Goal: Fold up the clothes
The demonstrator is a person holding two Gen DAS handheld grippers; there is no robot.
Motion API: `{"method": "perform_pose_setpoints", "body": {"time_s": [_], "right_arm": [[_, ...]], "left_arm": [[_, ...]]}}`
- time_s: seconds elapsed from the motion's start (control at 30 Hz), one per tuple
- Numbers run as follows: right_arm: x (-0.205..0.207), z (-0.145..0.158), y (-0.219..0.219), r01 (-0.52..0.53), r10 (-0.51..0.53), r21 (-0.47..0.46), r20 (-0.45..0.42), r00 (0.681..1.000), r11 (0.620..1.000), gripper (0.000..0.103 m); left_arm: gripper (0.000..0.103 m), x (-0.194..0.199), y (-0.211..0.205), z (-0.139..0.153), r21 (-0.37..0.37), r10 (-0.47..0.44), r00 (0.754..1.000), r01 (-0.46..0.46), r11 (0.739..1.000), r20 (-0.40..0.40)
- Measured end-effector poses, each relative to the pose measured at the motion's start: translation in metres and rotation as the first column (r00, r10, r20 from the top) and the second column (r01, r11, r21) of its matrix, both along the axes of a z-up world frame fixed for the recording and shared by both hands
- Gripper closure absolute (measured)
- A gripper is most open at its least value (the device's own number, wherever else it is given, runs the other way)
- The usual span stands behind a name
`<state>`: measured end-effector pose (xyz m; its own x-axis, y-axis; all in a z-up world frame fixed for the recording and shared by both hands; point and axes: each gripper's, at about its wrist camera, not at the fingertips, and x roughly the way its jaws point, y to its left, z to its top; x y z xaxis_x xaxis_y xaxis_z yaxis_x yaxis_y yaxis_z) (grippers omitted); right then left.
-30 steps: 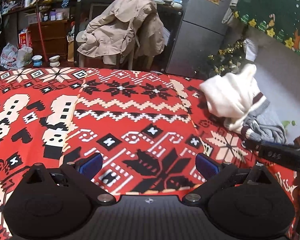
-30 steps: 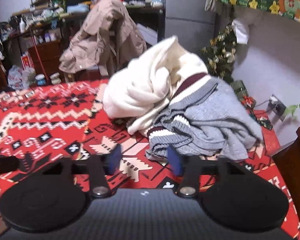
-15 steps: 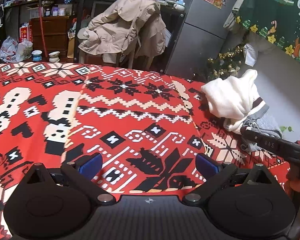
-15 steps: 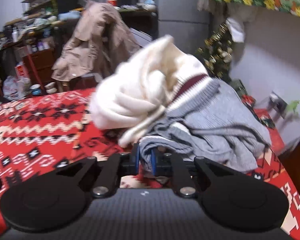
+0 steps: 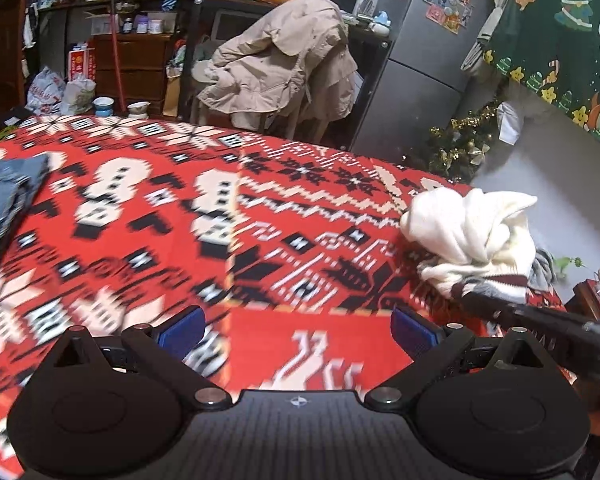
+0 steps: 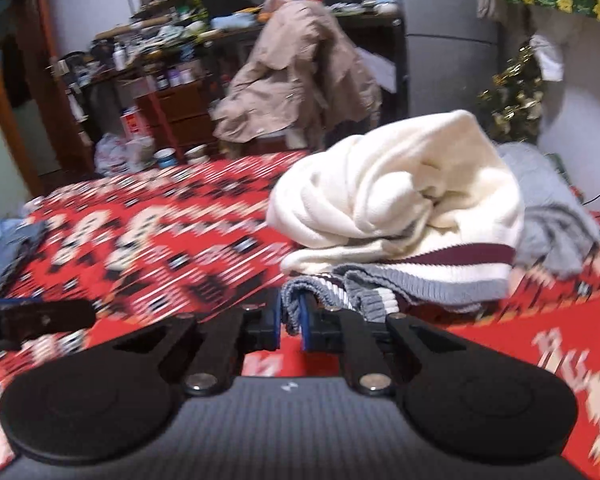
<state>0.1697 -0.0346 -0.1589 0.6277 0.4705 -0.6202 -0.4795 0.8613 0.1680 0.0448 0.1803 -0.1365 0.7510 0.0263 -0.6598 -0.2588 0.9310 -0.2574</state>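
A crumpled sweater (image 6: 396, 208), cream with grey ribbing and a maroon stripe, lies in a heap on the red patterned tablecloth (image 6: 160, 248). My right gripper (image 6: 291, 322) is shut on the sweater's grey ribbed hem. The heap also shows in the left wrist view (image 5: 472, 232) at the table's right side, with the right gripper's arm (image 5: 540, 320) reaching to it. My left gripper (image 5: 296, 330) is open and empty above the tablecloth (image 5: 220, 220), left of the sweater.
Blue denim clothing (image 5: 4, 196) lies at the table's left edge, also in the right wrist view (image 6: 8, 248). A chair with a beige coat (image 5: 284, 64) stands behind the table. A fridge (image 5: 416, 48), a small Christmas tree (image 5: 464, 140) and cluttered shelves are beyond.
My right gripper closed on the sweater's hem and has pulled the heap leftward across the cloth. My left gripper stayed open and swung left, bringing the denim into view.
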Motion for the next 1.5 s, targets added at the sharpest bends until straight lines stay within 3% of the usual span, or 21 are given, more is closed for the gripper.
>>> {"method": "perform_pose_setpoints", "body": {"time_s": [0.23,0.37,0.43,0.6,0.87,1.07,1.13,1.2,1.33,1.43,1.5], "right_arm": [[-0.070,0.002,0.013,-0.044,0.044,0.001,-0.021,0.999,0.999,0.093],[-0.103,0.006,0.021,-0.083,0.083,0.007,-0.028,0.996,0.997,0.097],[-0.112,0.008,0.020,-0.093,0.093,0.002,-0.023,0.995,0.996,0.103],[-0.135,0.012,0.019,-0.119,0.119,-0.012,-0.011,0.993,0.993,0.103],[-0.169,0.020,0.015,-0.152,0.152,-0.033,0.009,0.988,0.988,0.102],[-0.147,0.020,-0.028,-0.050,0.050,-0.030,0.003,0.999,0.998,0.098],[-0.140,0.018,-0.044,-0.015,0.015,-0.023,-0.012,1.000,1.000,0.098],[-0.135,0.015,-0.056,0.008,-0.008,-0.018,-0.025,1.000,1.000,0.098],[-0.132,0.013,-0.074,0.033,-0.034,-0.024,-0.031,0.999,0.999,0.098],[-0.130,0.011,-0.082,0.047,-0.048,-0.028,-0.038,0.998,0.998,0.098],[-0.129,0.010,-0.086,0.057,-0.058,-0.028,-0.043,0.997,0.998,0.098]], "left_arm": [[0.003,-0.057,0.009,0.001,-0.037,0.020,0.998,-0.022,0.999,-0.055],[0.003,-0.083,0.014,0.011,0.004,0.043,0.999,-0.043,0.999,-0.030],[0.003,-0.092,0.019,0.015,-0.010,0.058,0.998,-0.058,0.998,-0.017],[0.003,-0.106,0.018,0.022,-0.039,0.064,0.998,-0.063,0.997,0.006],[0.003,-0.093,-0.012,0.021,0.000,-0.044,0.999,0.044,0.999,0.000],[0.003,-0.057,-0.046,0.000,0.103,-0.161,0.986,0.164,0.981,-0.043],[0.008,-0.045,-0.057,-0.007,0.136,-0.198,0.978,0.204,0.969,-0.060],[0.023,-0.033,-0.066,-0.015,0.169,-0.223,0.971,0.234,0.957,-0.086],[0.029,-0.015,-0.073,-0.026,0.167,-0.257,0.962,0.270,0.948,-0.094],[0.047,-0.004,-0.080,-0.031,0.187,-0.294,0.951,0.308,0.933,-0.101],[0.064,0.004,-0.086,-0.036,0.199,-0.326,0.938,0.344,0.918,-0.117]]}}
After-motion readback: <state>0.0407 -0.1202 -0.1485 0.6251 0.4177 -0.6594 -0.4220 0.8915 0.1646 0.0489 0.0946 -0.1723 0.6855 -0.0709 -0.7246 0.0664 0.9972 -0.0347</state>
